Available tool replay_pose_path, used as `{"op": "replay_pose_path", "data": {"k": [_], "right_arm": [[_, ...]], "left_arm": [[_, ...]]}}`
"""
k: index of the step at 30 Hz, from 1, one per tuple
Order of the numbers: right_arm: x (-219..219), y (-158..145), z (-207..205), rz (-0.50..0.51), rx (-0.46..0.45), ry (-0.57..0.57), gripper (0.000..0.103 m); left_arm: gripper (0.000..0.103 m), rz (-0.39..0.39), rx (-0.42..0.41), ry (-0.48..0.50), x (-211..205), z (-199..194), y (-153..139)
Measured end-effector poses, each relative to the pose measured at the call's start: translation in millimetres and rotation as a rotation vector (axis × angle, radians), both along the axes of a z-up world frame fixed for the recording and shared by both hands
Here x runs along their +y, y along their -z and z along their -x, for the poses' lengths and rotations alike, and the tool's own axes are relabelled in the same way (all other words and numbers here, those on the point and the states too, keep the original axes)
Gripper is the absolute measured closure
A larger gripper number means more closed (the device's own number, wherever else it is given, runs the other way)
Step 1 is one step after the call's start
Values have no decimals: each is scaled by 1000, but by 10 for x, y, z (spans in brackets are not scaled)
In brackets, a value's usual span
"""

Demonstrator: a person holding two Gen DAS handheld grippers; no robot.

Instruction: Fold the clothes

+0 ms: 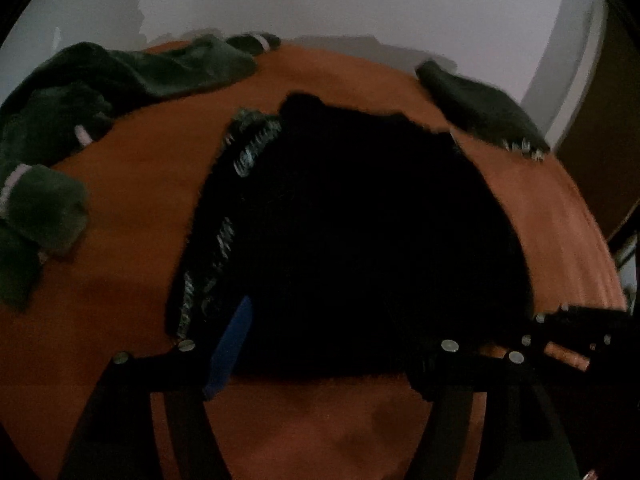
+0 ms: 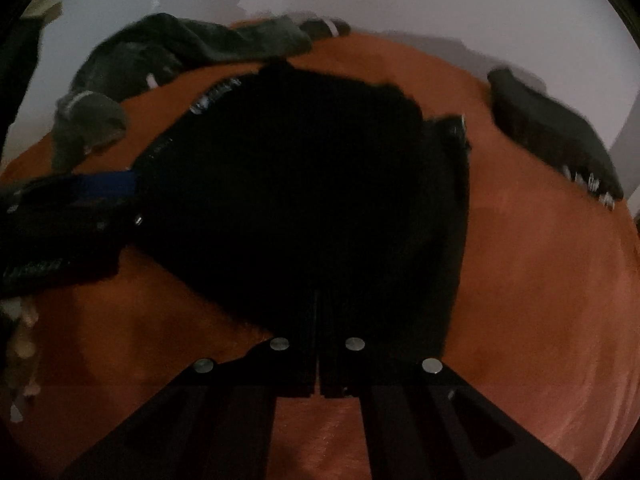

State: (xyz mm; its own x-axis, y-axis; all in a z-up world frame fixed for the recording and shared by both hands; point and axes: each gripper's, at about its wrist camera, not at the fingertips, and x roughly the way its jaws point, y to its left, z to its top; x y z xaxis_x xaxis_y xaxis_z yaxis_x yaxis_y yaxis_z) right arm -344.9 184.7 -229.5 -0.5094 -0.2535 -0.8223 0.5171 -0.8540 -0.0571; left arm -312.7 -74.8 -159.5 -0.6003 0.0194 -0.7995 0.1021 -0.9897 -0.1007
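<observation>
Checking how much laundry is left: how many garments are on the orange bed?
3, as far as I can tell. A black garment in the middle, a rumpled green one at far left, a folded dark one at far right. Dim, blurry views may hide more.

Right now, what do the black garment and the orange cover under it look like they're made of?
Black garment: probably a soft matte knit or fleece; its edges look fuzzy, with light woven trim along one side. The frames are dark and blurred.
Orange cover: seemingly a plush, short-pile fabric, matte with faint ridges near the edge.
</observation>
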Motion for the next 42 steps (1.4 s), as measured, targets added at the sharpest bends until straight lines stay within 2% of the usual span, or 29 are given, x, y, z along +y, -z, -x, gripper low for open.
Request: {"op": "replay_pose_path", "data": {"k": [2,5,9,12,14,16,18,22,25,28,30,33,35,37,42], "right_arm": [[77,64,30,-19,-12,30,103],[198,52,31,-27,0,44,103],[210,-34,-23,-34,23,45,103],[178,-135,-54,32,27,20,103],[114,-150,-28,93,-6,10,103],[63,-89,-16,165,-77,22,103],[13,-55,-12,193,-104,38,103],[-77,-82,-54,190,-75,22,103],[-133,-132,-56,189,-43,7,103],[-175,-107,-36,176,-47,-3,103],[-165,-44,-13,156,-66,13,103],[-130,31,7,136,-89,37,103],[-93,34,8,135,-84,46,103],[-70,20,21,131,-76,55,103],[-54,-44,45,155,-61,52,103]], "left_arm": [[33,48,-15,-9,-53,-30,119],[33,26,20,0,-137,-122,107],[33,3,25,-36,-131,-157,-1],[32,-64,40,-44,-98,-141,-93],[31,-83,29,-48,-37,-117,-92],[31,-72,5,-64,28,-101,-46],[31,-57,13,-68,106,-129,-30],[31,-3,73,-73,208,-141,-131],[31,93,132,-79,264,-157,-229],[31,152,128,-55,325,-126,-240],[32,154,99,-47,325,-103,-186],[31,114,46,-51,262,-59,-46],[31,126,19,-49,252,-36,40],[31,140,16,-42,254,-43,77],[31,107,32,-29,260,-79,-11]]}}
